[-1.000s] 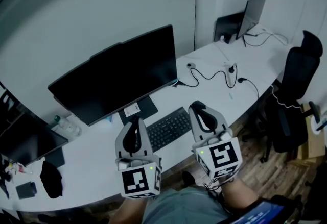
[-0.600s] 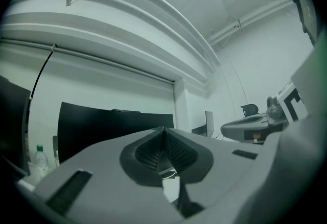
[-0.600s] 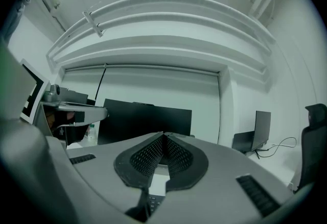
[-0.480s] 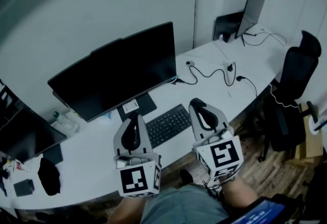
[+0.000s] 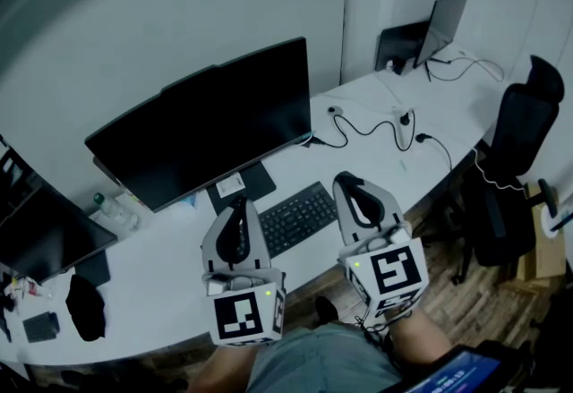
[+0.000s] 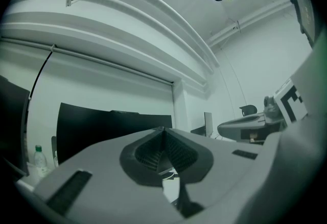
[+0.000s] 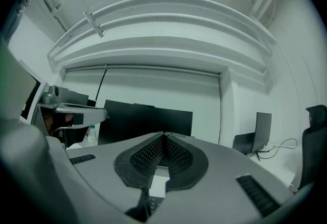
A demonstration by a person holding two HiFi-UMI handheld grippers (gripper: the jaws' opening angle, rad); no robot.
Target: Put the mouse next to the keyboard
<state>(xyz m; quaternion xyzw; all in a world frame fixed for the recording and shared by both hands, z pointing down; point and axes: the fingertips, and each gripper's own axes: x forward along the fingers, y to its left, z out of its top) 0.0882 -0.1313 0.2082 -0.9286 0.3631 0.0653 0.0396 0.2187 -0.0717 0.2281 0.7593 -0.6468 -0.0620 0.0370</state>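
A black keyboard (image 5: 295, 218) lies on the white desk (image 5: 161, 284) in front of a big dark monitor (image 5: 208, 124). A small pale object on a black cable (image 5: 333, 112), possibly the mouse, rests farther back to the right of the monitor. My left gripper (image 5: 237, 206) hovers over the desk's front edge, just left of the keyboard. Its jaws are shut and hold nothing (image 6: 163, 129). My right gripper (image 5: 348, 179) hangs off the keyboard's right end, also shut and holding nothing (image 7: 164, 135).
A second dark screen (image 5: 40, 243) stands at the left, with a bottle (image 5: 112, 212) and small black items (image 5: 85, 309) near it. An open laptop (image 5: 439, 24) and cables (image 5: 430, 142) lie at the far right. A black office chair (image 5: 519, 149) stands beside the desk.
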